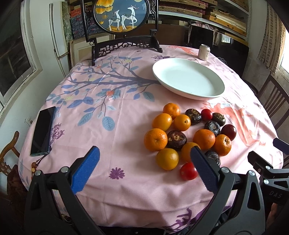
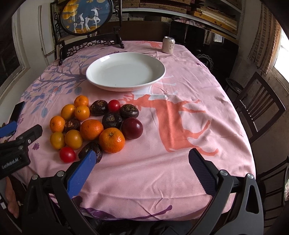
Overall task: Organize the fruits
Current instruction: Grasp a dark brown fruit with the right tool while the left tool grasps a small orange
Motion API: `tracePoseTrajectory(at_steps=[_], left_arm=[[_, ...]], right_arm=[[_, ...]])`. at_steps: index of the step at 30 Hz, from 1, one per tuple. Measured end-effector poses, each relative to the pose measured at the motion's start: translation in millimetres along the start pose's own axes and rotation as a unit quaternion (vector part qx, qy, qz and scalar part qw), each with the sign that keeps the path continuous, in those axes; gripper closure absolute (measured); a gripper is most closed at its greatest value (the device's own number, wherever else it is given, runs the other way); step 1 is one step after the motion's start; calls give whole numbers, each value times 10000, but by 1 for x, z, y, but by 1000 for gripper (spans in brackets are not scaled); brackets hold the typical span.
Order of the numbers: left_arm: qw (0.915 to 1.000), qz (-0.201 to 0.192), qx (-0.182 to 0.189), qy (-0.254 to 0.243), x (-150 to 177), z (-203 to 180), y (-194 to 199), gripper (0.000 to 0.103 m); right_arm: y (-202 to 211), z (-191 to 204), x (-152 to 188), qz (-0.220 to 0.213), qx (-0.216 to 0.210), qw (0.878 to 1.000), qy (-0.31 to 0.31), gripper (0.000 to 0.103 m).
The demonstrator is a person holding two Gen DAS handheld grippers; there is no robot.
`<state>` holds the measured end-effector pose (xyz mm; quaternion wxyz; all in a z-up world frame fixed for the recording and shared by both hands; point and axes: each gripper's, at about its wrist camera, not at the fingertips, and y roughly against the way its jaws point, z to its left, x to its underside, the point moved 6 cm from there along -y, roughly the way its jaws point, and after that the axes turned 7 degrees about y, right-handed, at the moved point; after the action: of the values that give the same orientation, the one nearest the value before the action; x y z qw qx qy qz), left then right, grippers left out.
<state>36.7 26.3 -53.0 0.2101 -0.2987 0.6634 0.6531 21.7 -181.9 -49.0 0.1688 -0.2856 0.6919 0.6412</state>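
A pile of fruit lies on the pink tablecloth: several oranges (image 1: 155, 139) (image 2: 112, 140), dark brown water chestnuts (image 1: 176, 139) (image 2: 112, 120), red cherry tomatoes (image 1: 188, 171) (image 2: 67, 154) and a dark red plum (image 1: 228, 132) (image 2: 132, 128). Behind the pile stands a white plate (image 1: 188, 78) (image 2: 125, 71) with nothing on it. My left gripper (image 1: 144, 153) is open above the near table edge, left of the pile, nothing between its fingers. My right gripper (image 2: 142, 159) is open, right of the pile, holding nothing.
A dark phone (image 1: 43, 131) lies at the table's left edge. A drink can (image 1: 204, 52) (image 2: 168, 45) stands at the far right. A framed deer picture on a dark stand (image 1: 121, 16) (image 2: 85, 16) sits at the back. A wooden chair (image 2: 258, 106) stands to the right.
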Motion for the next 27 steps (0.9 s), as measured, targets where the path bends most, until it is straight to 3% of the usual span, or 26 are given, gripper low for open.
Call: tracePoseTrajectory(at_steps=[5,6,8,14,16,27], left_arm=[[9993,325,-145,97,23,30,-11,2],[9990,409,-141,123,27,33,-13,2],[9981,572,-136,160,34,35,-19,2],[9972,722,-61,168,40,35,-26,2],[9971,746,-50,106,43,33,-28,2],[9957,920,-11,-107,43,16,-48,2]], right_arm=[[-11,12,15,130,-746,9971,5,4],[-13,17,16,134,-961,9953,-15,8],[-18,32,16,152,-1241,9921,113,28],[-44,71,19,471,-1318,9874,743,57],[-56,77,19,588,-1341,9862,771,59],[-79,88,-2,350,-1395,9839,1059,57]])
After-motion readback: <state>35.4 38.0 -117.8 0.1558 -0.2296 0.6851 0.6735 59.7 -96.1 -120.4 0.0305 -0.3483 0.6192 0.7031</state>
